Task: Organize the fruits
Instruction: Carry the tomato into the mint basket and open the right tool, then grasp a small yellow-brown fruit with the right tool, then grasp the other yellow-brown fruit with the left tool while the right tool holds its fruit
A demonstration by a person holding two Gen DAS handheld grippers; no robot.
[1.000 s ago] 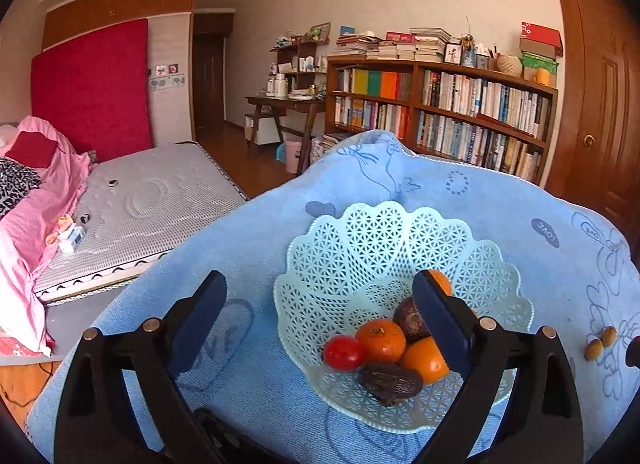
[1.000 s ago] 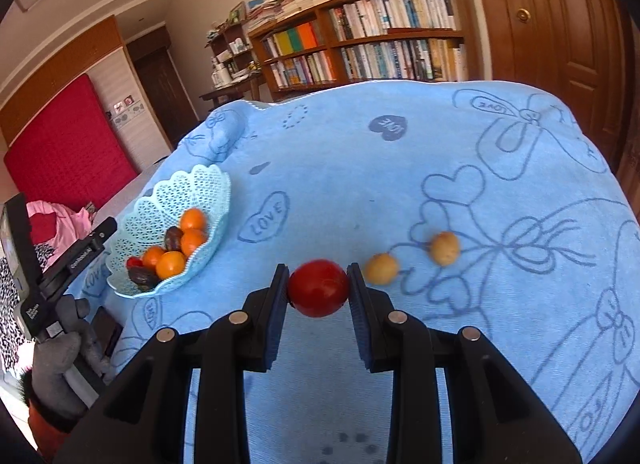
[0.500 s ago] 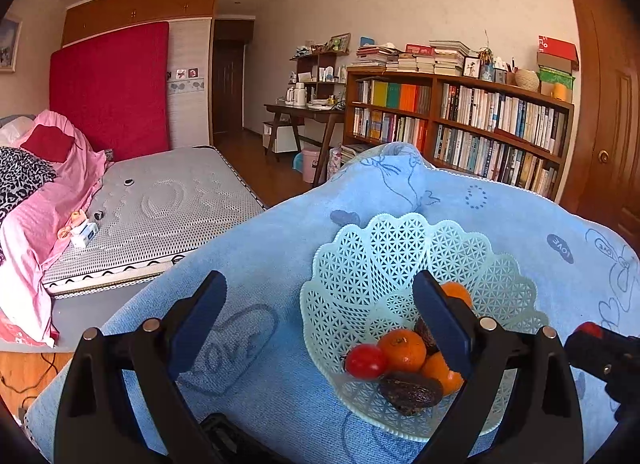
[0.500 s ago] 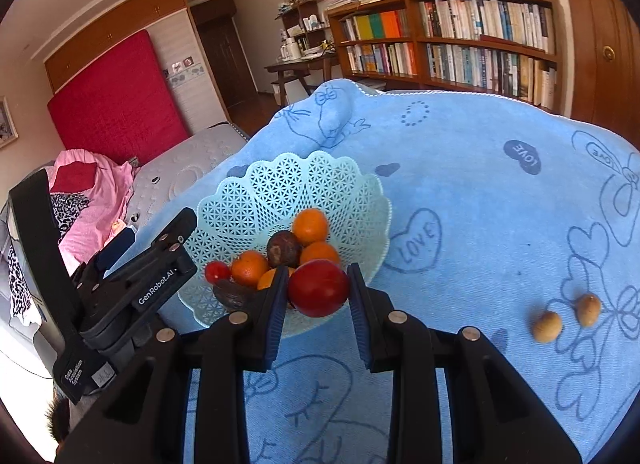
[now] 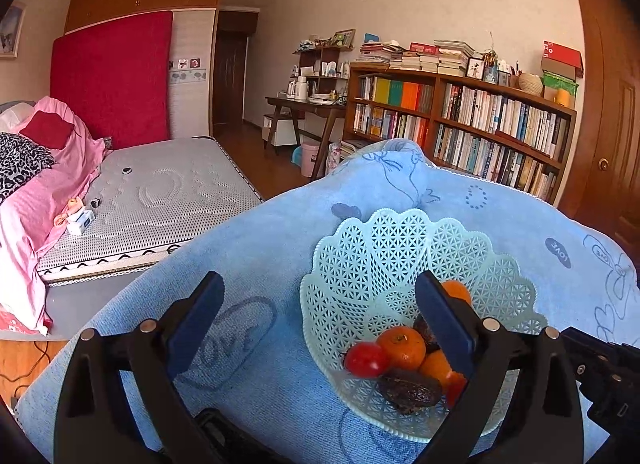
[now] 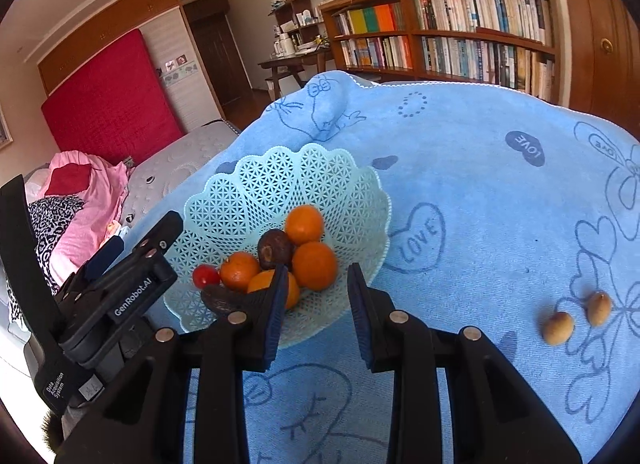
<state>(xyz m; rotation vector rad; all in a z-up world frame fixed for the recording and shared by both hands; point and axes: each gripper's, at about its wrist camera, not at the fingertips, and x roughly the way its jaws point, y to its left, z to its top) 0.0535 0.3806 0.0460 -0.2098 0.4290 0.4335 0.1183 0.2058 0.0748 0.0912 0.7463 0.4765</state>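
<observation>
blue printed cloth surface, lattice fruit basket, two small brown fruits

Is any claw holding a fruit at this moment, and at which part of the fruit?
No. The right claw is open and empty above the basket; the left claw is open and empty too.

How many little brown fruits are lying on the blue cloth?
2. One brown fruit lies on the blue cloth, right of the basket. The other brown fruit sits just beside it, farther right. Part of the cloth is out of view, so more may be hidden.
</observation>
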